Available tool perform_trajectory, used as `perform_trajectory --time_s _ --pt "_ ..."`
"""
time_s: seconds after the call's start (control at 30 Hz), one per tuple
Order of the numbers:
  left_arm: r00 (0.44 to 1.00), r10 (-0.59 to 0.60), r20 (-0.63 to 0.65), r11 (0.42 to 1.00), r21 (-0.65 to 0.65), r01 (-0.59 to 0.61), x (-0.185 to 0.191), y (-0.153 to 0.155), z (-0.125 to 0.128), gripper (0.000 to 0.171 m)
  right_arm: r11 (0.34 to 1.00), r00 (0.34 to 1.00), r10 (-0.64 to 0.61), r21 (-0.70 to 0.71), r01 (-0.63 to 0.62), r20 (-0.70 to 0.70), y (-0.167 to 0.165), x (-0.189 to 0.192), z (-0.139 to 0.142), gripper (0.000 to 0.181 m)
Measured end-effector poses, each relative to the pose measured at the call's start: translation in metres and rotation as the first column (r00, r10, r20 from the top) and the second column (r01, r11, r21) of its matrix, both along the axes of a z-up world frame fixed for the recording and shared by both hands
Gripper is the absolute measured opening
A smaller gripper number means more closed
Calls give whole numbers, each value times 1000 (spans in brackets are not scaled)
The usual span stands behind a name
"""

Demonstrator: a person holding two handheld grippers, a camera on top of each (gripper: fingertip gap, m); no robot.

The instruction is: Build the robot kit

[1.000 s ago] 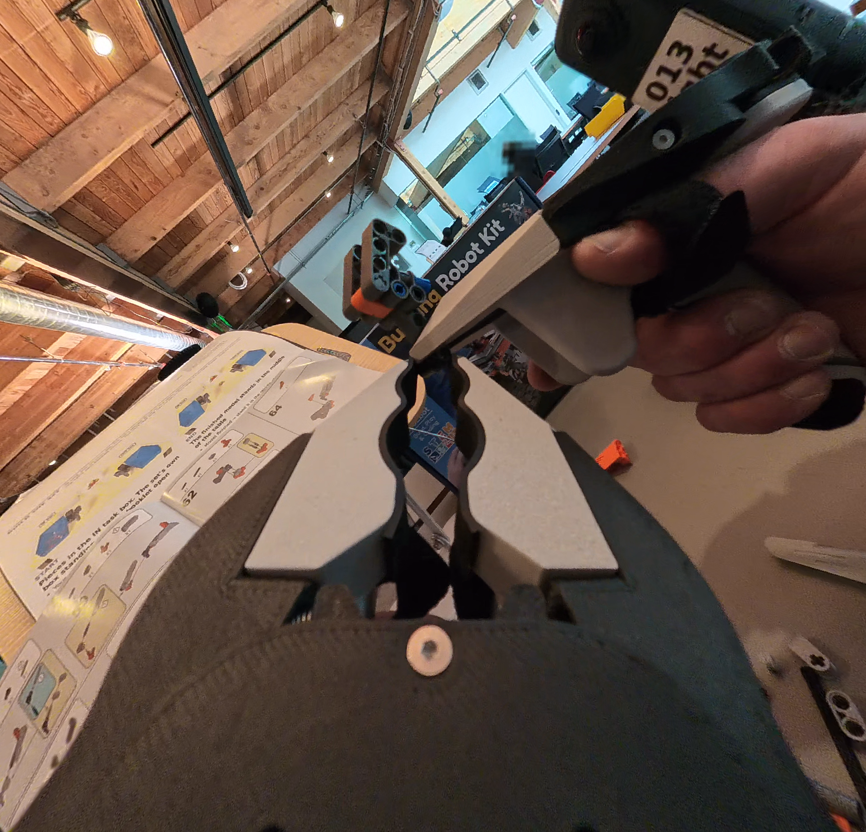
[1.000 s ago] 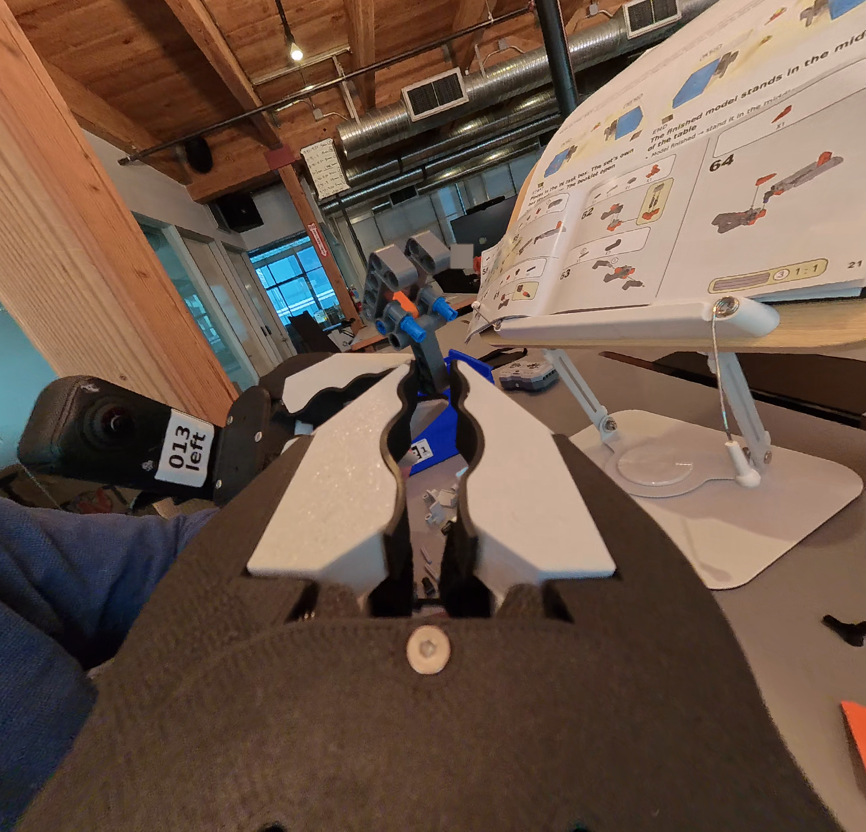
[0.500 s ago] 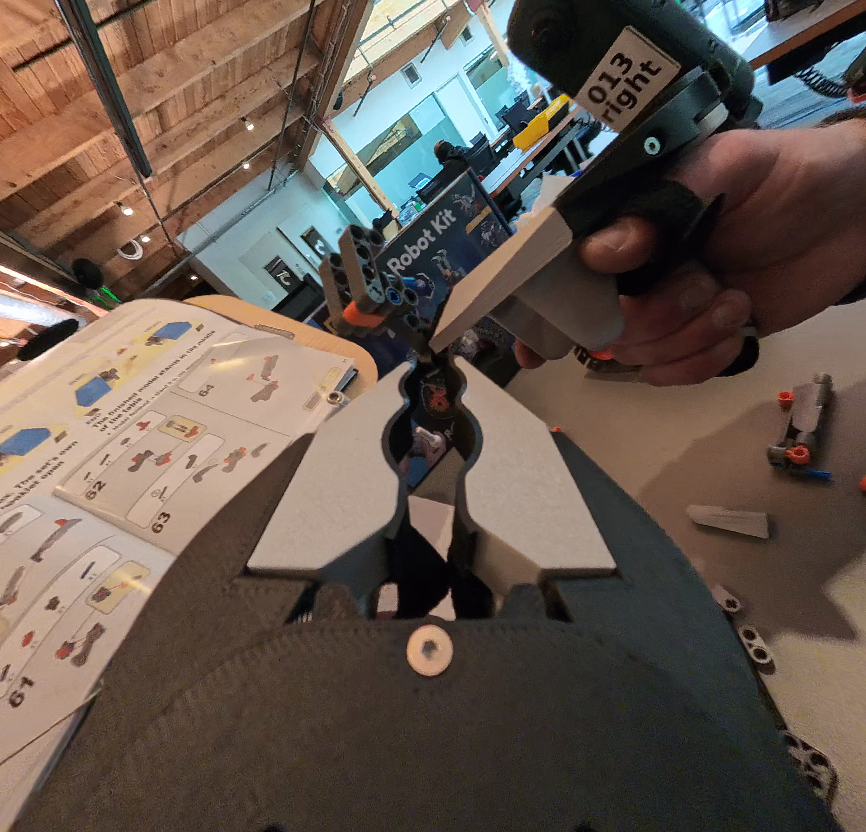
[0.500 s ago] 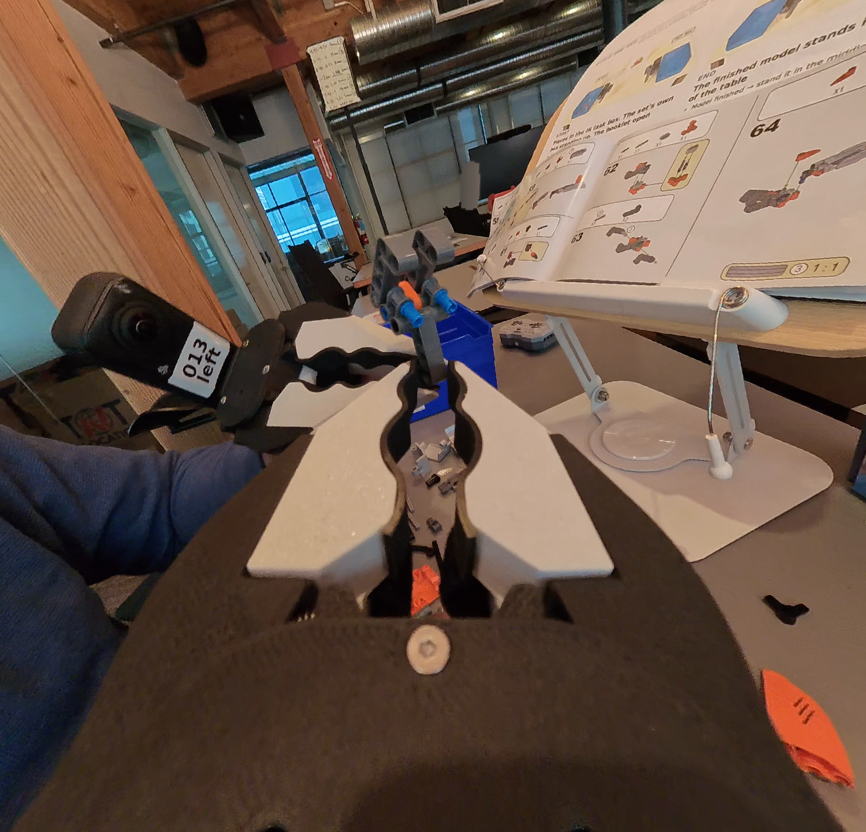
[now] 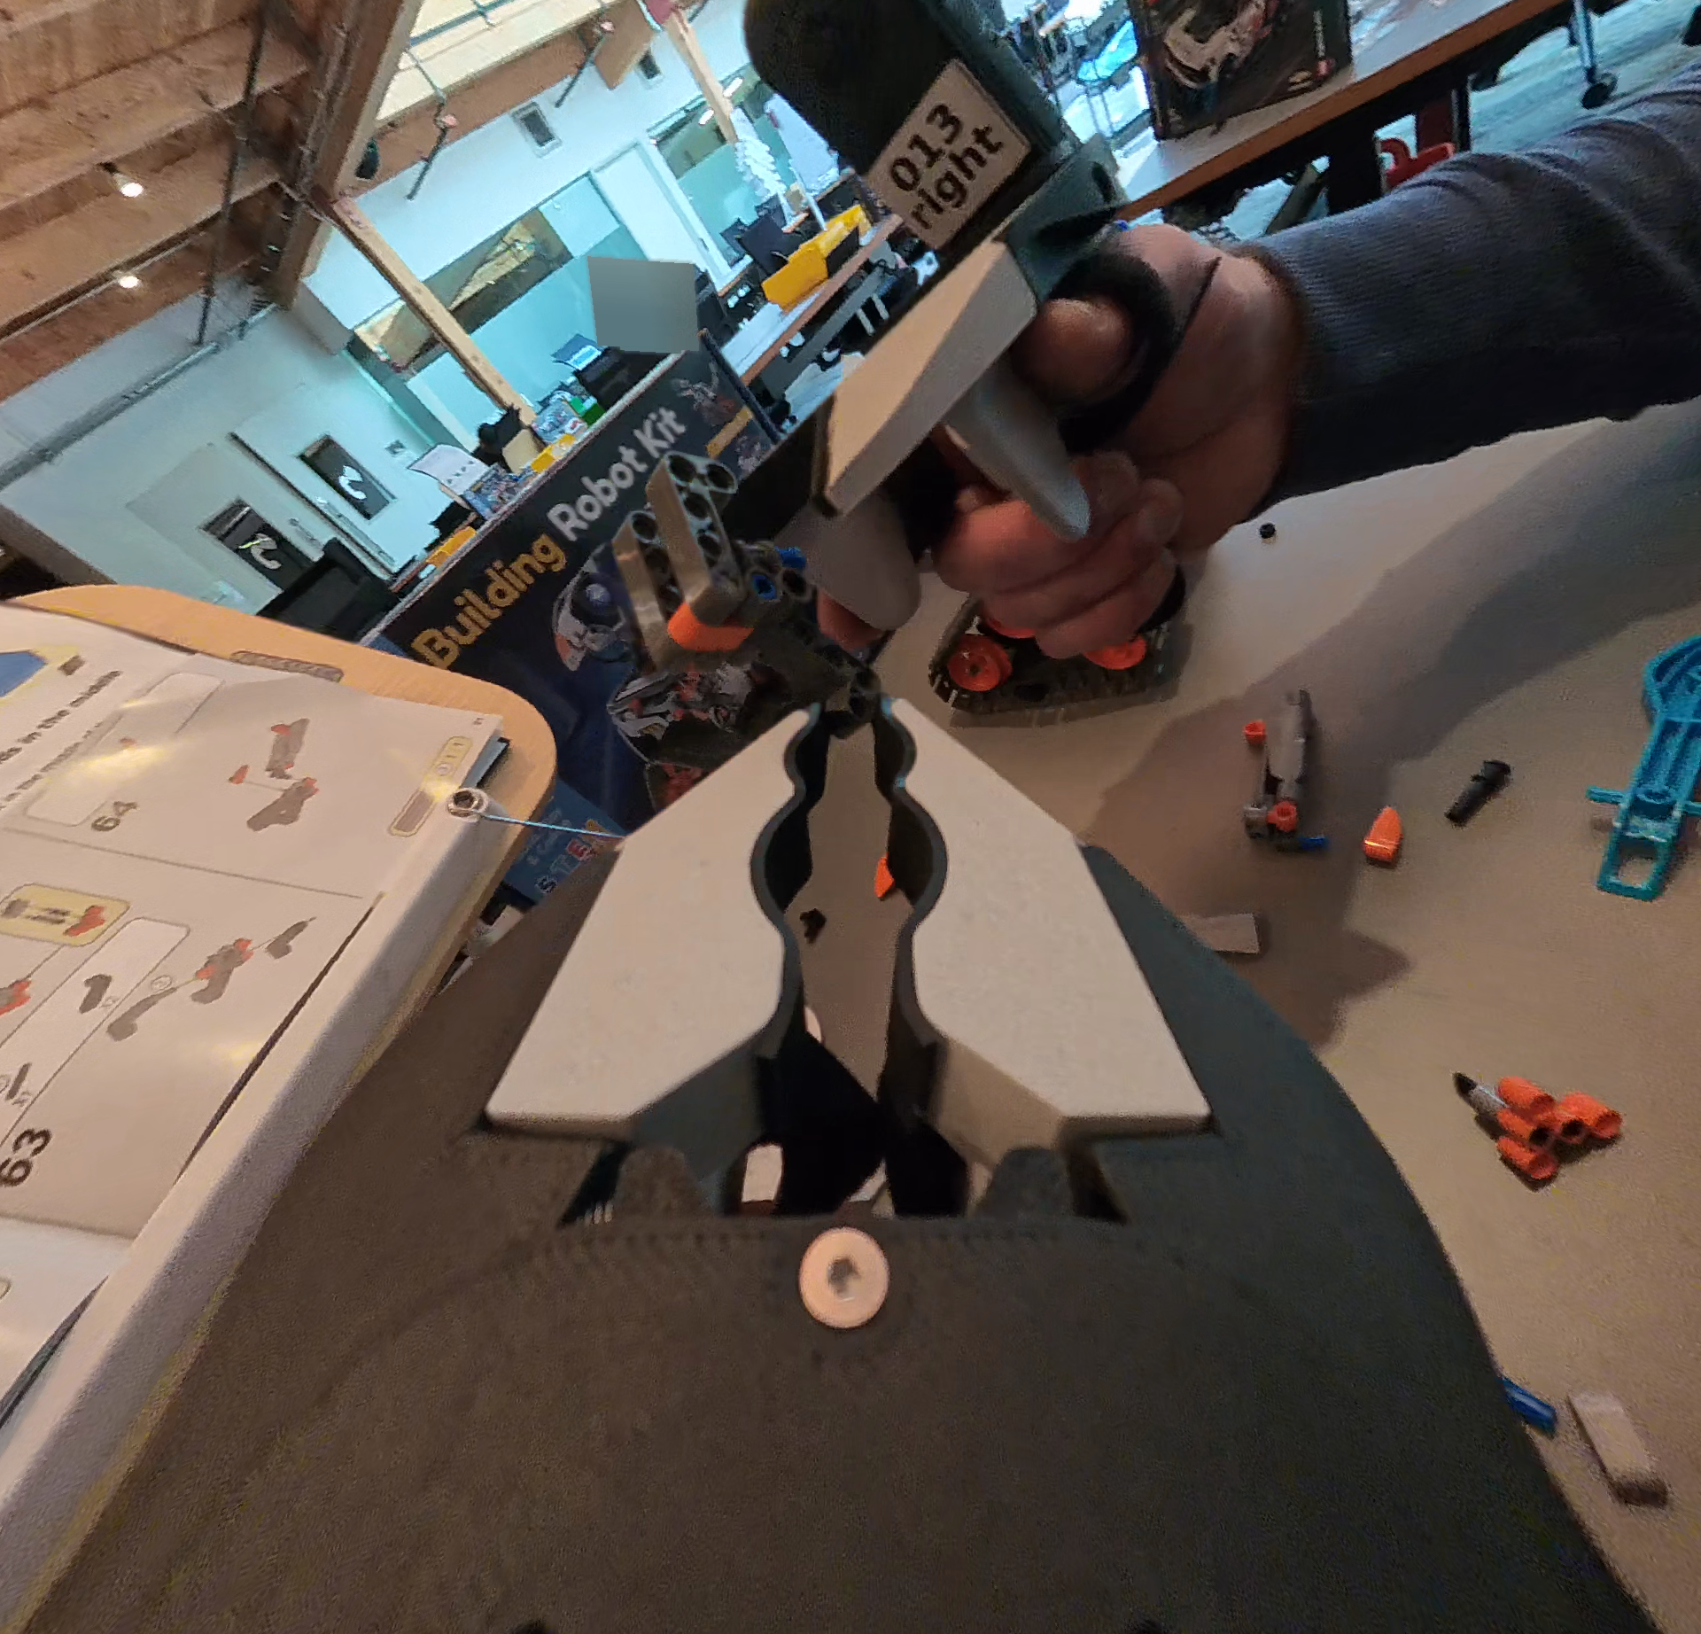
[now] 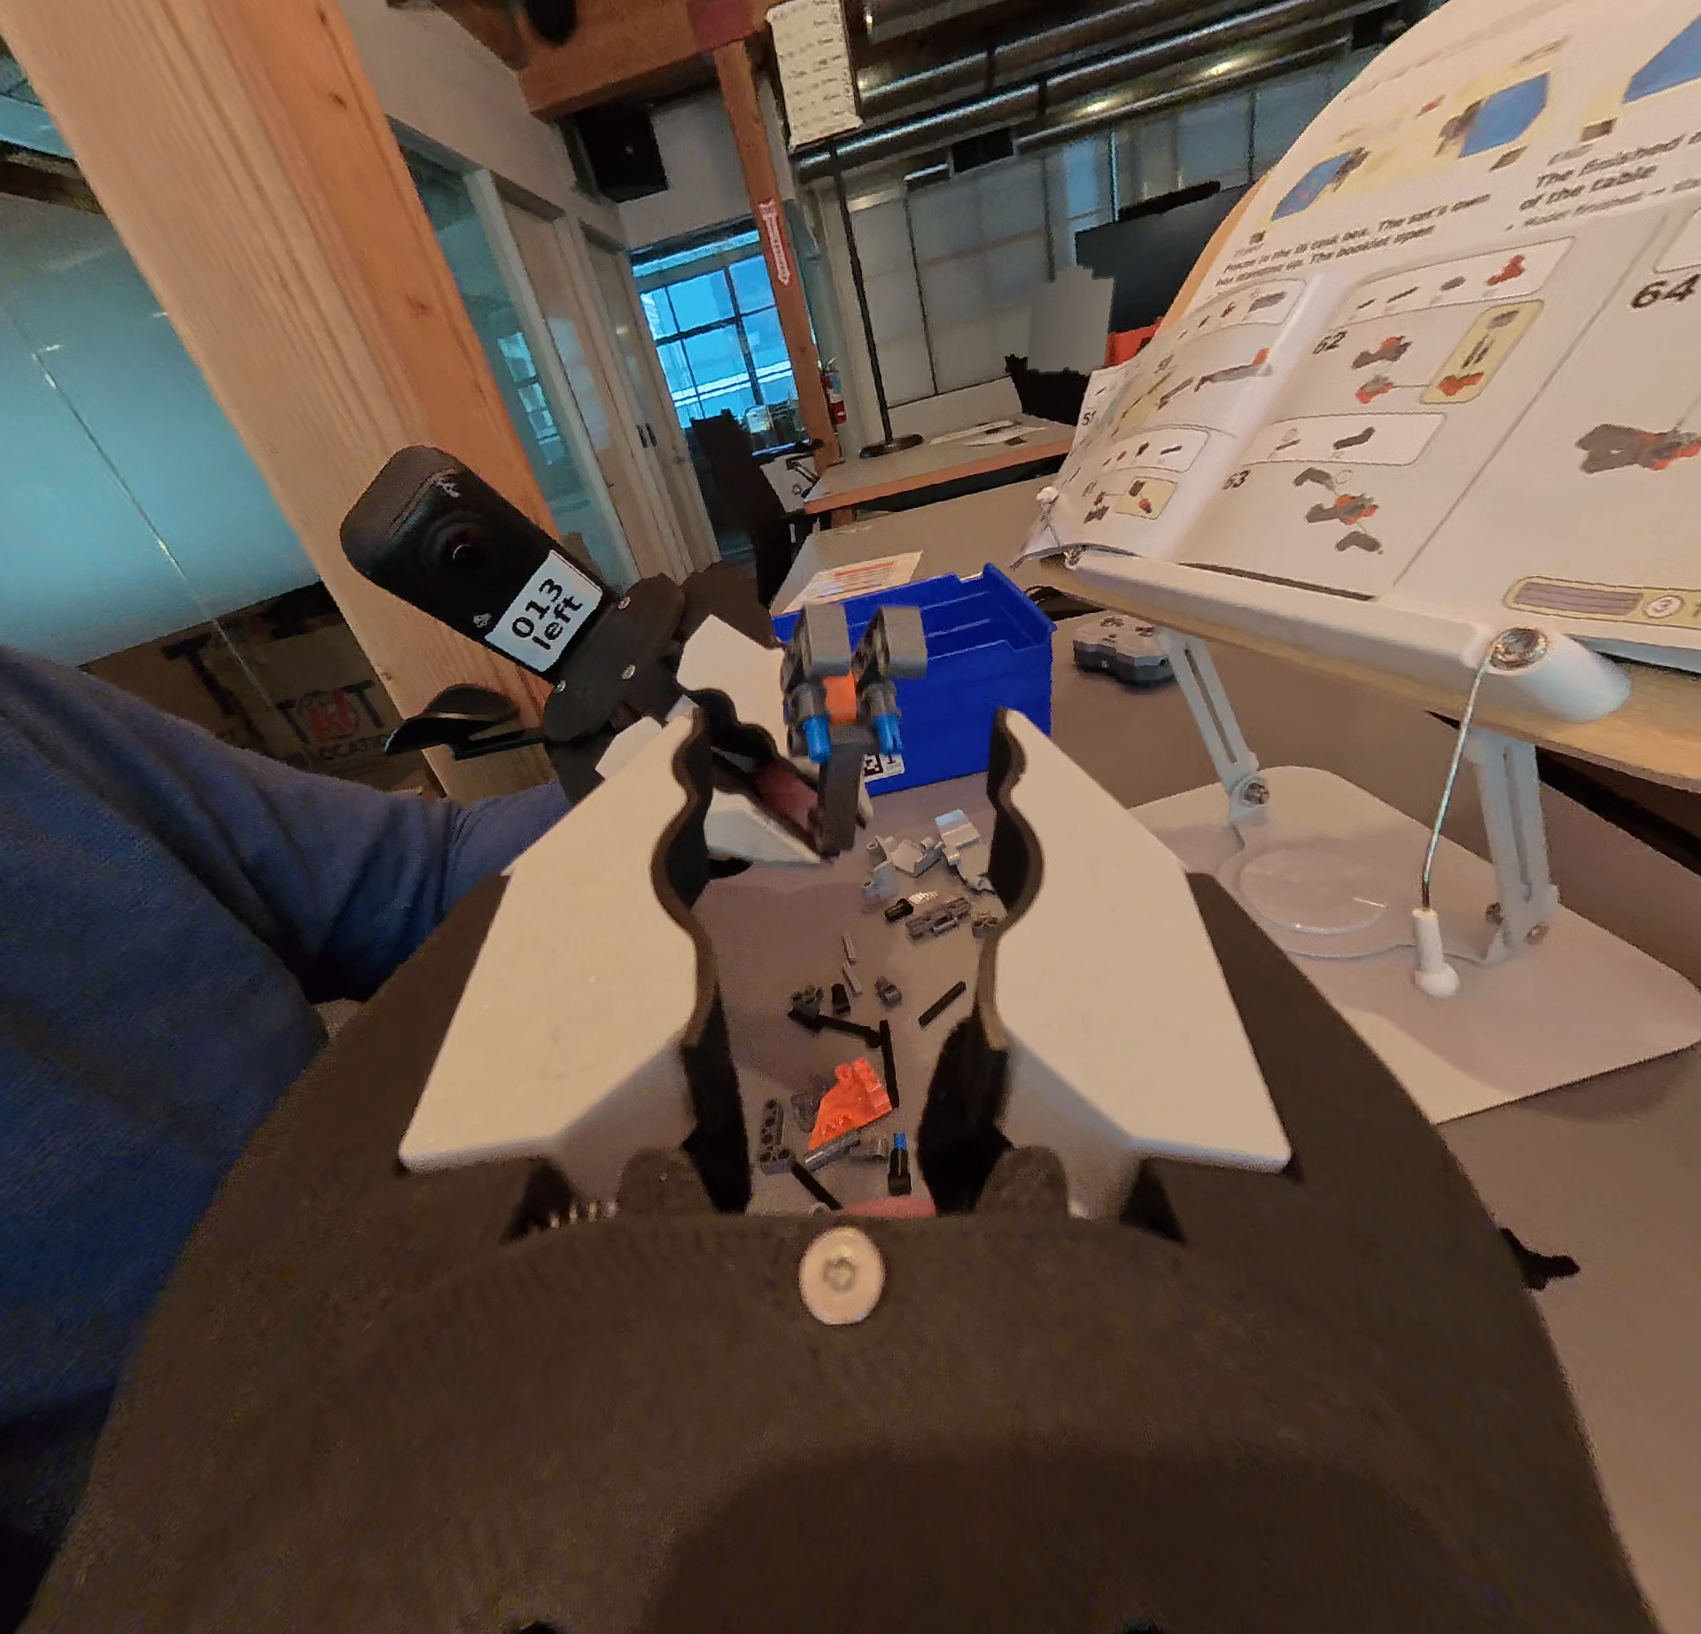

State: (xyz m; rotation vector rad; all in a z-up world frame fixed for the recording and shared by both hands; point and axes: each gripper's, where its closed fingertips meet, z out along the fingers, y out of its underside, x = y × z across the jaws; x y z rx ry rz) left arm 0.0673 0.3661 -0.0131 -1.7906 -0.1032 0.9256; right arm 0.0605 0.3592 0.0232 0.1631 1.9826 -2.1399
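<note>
Left gripper (image 5: 845, 724) pinched the grey toy assembly (image 5: 727, 595) at its tips; right gripper (image 6: 842, 743) stood spread, just beside it.

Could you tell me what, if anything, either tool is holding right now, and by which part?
The left tool pinches the small brick assembly by its dark lower beam; the right tool is open, holding nothing.

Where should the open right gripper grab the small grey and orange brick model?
Probably the two upright grey beams atop the model, with the right gripper coming straight on. The left gripper pinches the dark stem below, so only the top stands free, flat outer sides left and right.
</note>
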Motion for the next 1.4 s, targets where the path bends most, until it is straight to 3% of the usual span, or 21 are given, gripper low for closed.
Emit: perform_trajectory --time_s 0.1,0.13,0.17,0.43,0.57,0.63,0.67,0.8,0.87,0.97,1.1,1.23,1.4 --pt "999 -32 10 998 -62 33 5 8 -11 8 999 1000 18 35 -17 -22 -4 6 -5 55" --pt "1000 -27 5 997 -69 27 5 9 -11 8 999 999 26 38 -25 -38 -4 9 -7 35" --pt "1000 -28 10 997 -76 29 6 10 -13 8 999 998 27 41 -25 -52 -4 10 -9 28" --pt "997 -43 59 999 28 41 5 3 0 9 997 997 69 -13 -70 -25 2 13 0 25" --pt "993 -55 106 991 131 41 4 2 8 10 992 998 66 -105 -66 -4 6 12 11 25" --pt "984 -84 155 981 188 54 5 6 8 30 987 998 67 -143 -66 3 9 11 15 25" --pt "981 -87 173 978 200 51 4 8 6 31 985 998 56 -164 -54 5 10 9 17 24" --pt "965 -131 226 960 272 67 4 18 6 25 982 998 65 -179 -63 7 9 11 16 24" --pt "962 -143 234 944 324 62 2 17 10 9 981 997 84 -174 -82 2 8 15 15 25" --pt "941 -197 275 930 356 90 3 15 9 8 984 996 84 -154 -85 -13 7 16 13 25" --pt "947 -182 266 941 327 89 5 10 10 6 989 994 101 -107 -104 -31 9 16 8 27" --pt "942 -167 292 961 262 90 9 7 6 5 997 987 21 -65 -32 -161 12 11 8 33" --pt "938 -152 311 983 149 110 15 10 -8 5 998 980 56 -6 -58 -188 14 15 5 34"
